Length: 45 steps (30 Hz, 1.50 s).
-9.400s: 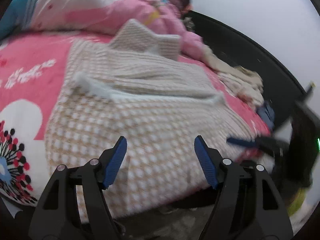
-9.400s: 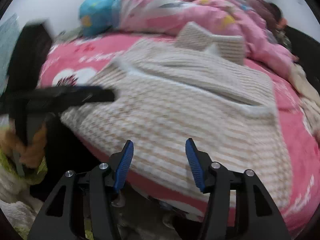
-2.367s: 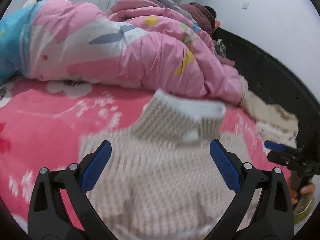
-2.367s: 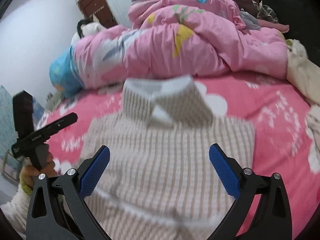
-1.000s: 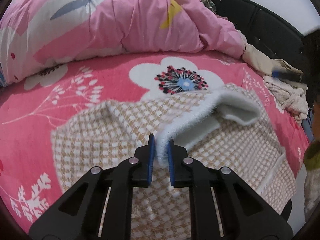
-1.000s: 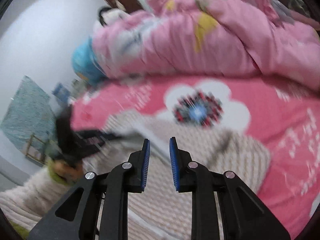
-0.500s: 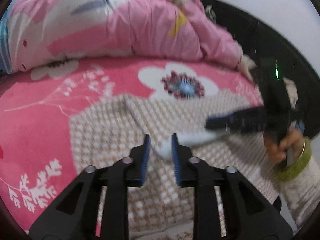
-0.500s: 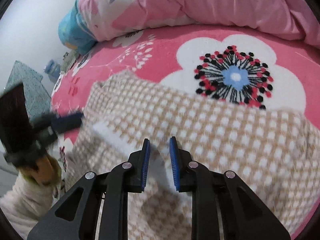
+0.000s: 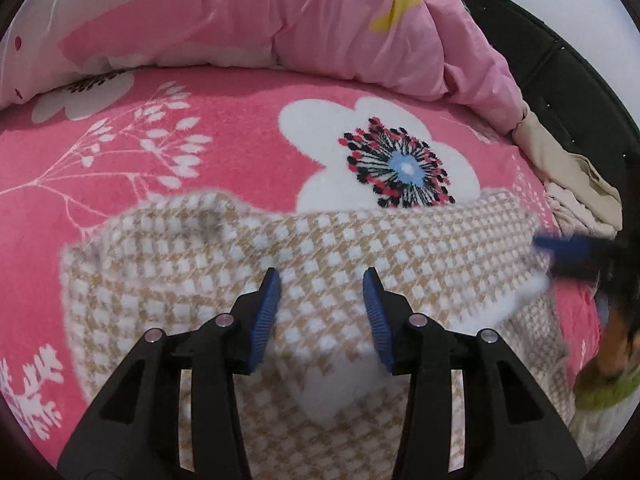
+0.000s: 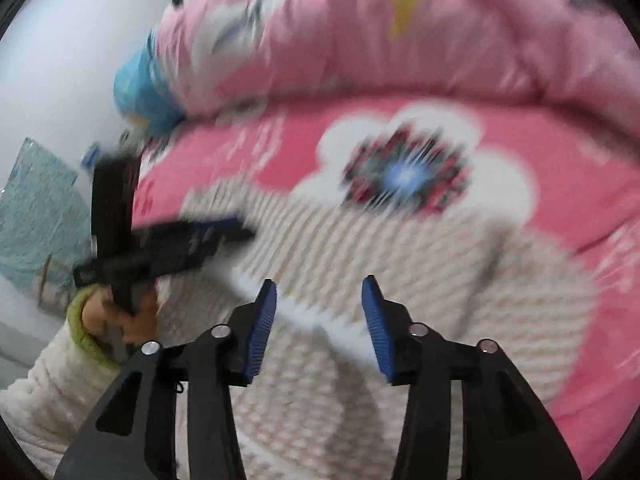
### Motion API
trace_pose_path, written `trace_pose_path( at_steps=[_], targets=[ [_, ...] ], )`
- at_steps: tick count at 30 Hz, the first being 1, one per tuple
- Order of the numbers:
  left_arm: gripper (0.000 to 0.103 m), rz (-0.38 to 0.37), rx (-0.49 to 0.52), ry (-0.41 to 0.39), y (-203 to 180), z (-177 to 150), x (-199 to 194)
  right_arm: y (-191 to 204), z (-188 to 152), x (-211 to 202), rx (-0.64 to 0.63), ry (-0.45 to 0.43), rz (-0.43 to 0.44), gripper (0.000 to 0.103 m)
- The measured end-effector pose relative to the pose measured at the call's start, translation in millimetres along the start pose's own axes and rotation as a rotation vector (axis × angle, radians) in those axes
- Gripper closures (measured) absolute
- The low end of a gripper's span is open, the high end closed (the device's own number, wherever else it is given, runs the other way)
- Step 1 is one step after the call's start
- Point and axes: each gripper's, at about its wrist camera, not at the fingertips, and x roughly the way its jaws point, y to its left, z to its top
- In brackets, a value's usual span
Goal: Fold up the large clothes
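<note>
A beige and white houndstooth sweater lies folded on the pink flowered bedspread; a white fleecy edge shows near its front. My left gripper is open and empty just above the sweater's middle. In the blurred right wrist view the sweater lies below my right gripper, which is open and empty. The left gripper also shows in the right wrist view at the left, and the right gripper shows blurred at the right edge of the left wrist view.
A bunched pink duvet lies along the back of the bed. Beige clothes are piled at the right by the black bed frame. A blue pillow and a teal item sit at the left.
Both grippers were shut on the sweater's white edge half a second ago; both have now opened and let go. The folded part lies flat on the sweater.
</note>
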Motion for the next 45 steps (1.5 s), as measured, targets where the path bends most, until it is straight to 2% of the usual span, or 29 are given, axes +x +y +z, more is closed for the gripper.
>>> trace_pose_path(
  at_steps=[2,4,6,7,8,10,12,14,17,19,21,24,26,27,28,30,34,35,37,40,42,43,44,45],
  targets=[
    [0.061,-0.004,0.004,-0.002,1.5,-2.0,-1.0,-11.9,5.3,7.7,0.013,-0.006,-0.055,0.059],
    [0.061,-0.001,0.009,-0.005,2.5,-4.4,-2.6,-27.4,-3.0,33.3,0.016,0.068,-0.133,0.059],
    [0.060,0.009,0.016,-0.007,4.0,-8.5,-5.5,-31.4,-19.2,45.3,-0.015,0.101,-0.151,0.059],
    [0.058,0.015,0.019,-0.005,5.6,-9.6,-6.5,-29.4,-26.1,42.1,-0.038,0.093,-0.167,0.059],
    [0.044,0.037,0.019,0.007,8.6,-12.0,-6.2,-28.8,-32.8,36.1,-0.052,0.099,-0.200,0.056],
    [0.043,0.018,0.004,0.015,18.1,-16.6,-7.3,-31.7,-41.5,21.7,-0.040,0.108,-0.210,0.053],
    [0.043,0.005,-0.003,0.014,23.2,-17.6,-12.3,-28.1,-41.0,3.4,-0.048,0.106,-0.261,0.053],
    [0.043,0.028,-0.006,-0.001,24.5,-17.3,-20.9,-22.7,-33.7,-14.4,-0.080,0.068,-0.309,0.053],
    [0.044,0.080,0.026,-0.088,19.7,-14.7,-44.4,4.3,-13.0,-33.1,-0.134,-0.024,-0.272,0.053],
    [0.044,0.065,0.036,-0.138,12.5,-10.5,-58.2,20.5,-0.3,-20.0,-0.158,-0.038,-0.246,0.053],
    [0.044,0.039,0.034,-0.148,2.4,-5.2,-61.7,33.8,5.3,10.1,-0.182,-0.005,-0.228,0.053],
    [0.044,0.024,0.069,-0.105,-20.0,-5.5,-44.8,42.3,-8.4,58.3,-0.205,0.092,-0.247,0.053],
    [0.044,0.081,0.126,-0.030,-31.7,-15.8,-17.4,44.1,-25.7,71.4,-0.224,0.094,-0.281,0.053],
    [0.043,0.129,0.169,0.013,-35.3,-26.0,-0.7,43.3,-36.6,66.0,-0.234,0.076,-0.274,0.053],
    [0.042,0.155,0.214,-0.014,-38.0,-35.8,2.0,41.1,-42.6,60.6,-0.226,0.082,-0.268,0.052],
    [0.032,0.197,0.265,-0.056,-40.3,-48.2,-3.1,37.6,-54.6,46.6,-0.216,0.092,-0.264,0.052],
    [0.032,0.158,0.213,-0.053,-28.7,-46.5,-23.7,37.9,-58.5,18.0,-0.218,0.104,-0.282,0.052],
    [0.032,0.151,0.203,-0.063,-27.9,-44.2,-29.6,41.6,-52.5,8.0,-0.218,0.070,-0.274,0.052],
    [0.032,0.127,0.192,-0.130,-31.0,-34.7,-50.8,43.6,-40.3,-6.5,-0.225,0.003,-0.260,0.049],
    [0.032,0.112,0.166,-0.172,-40.4,-16.8,-60.1,40.1,-15.7,-2.9,-0.171,-0.061,-0.235,0.040],
    [0.030,0.095,0.149,-0.138,-47.2,-8.1,-46.7,27.0,-7.4,22.3,-0.099,-0.026,-0.212,0.040],
    [0.028,0.114,0.145,-0.098,-49.0,-6.8,-30.6,20.1,-8.2,38.5,-0.076,0.005,-0.240,0.039],
    [0.020,0.141,0.140,-0.057,-48.7,-7.8,-15.5,10.8,-13.1,61.3,-0.056,0.069,-0.272,0.037],
    [0.015,0.179,0.130,0.021,-43.9,-11.0,8.1,4.6,-17.1,74.2,-0.052,0.092,-0.277,0.035]
  ],
)
